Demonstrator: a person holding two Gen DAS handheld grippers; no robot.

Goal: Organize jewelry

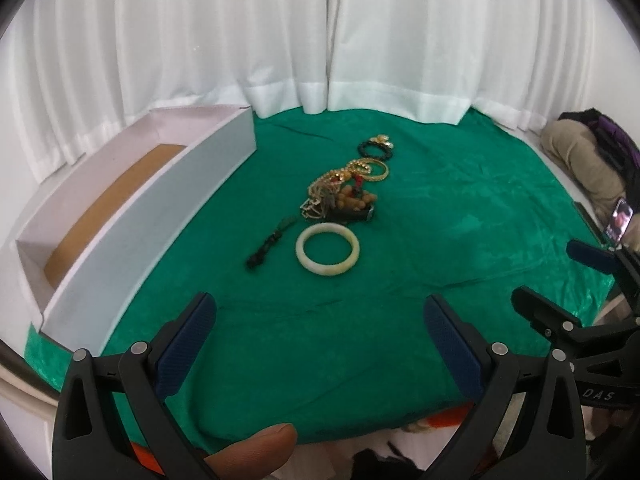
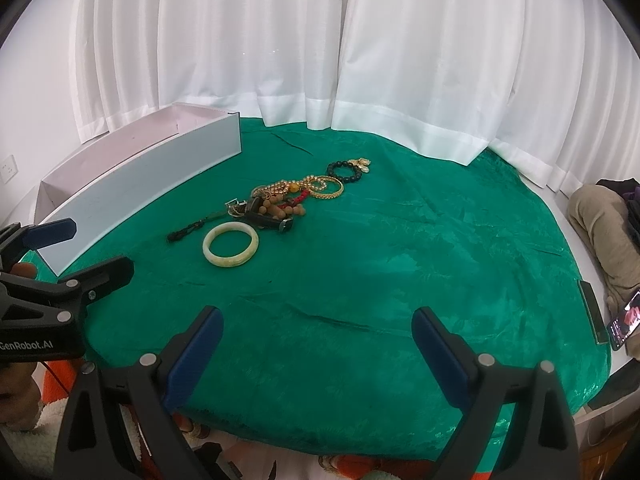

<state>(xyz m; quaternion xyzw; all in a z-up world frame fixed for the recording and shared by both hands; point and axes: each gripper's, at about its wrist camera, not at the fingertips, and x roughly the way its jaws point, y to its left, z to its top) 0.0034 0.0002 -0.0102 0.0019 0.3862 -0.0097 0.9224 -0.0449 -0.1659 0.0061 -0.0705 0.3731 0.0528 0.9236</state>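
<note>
A pale jade bangle (image 1: 327, 251) (image 2: 230, 244) lies on the green cloth (image 1: 440, 220) nearest to me. A dark beaded strand (image 1: 270, 245) (image 2: 191, 229) lies to its left. Behind them is a heap of gold chains, wooden beads and a watch (image 1: 340, 196) (image 2: 276, 204), then a gold bangle (image 1: 376, 169) (image 2: 326, 188) and a black bead bracelet (image 1: 374, 147) (image 2: 345, 171). My left gripper (image 1: 320, 332) is open and empty, well short of the bangle. My right gripper (image 2: 318, 344) is open and empty near the front edge; it also shows in the left wrist view (image 1: 560, 280).
A long white open box (image 1: 152, 216) (image 2: 136, 188) with a brown floor stands along the cloth's left side. White curtains (image 1: 320, 40) hang behind. A seated person's leg (image 2: 596, 216) and a phone (image 2: 624, 320) are at the right edge.
</note>
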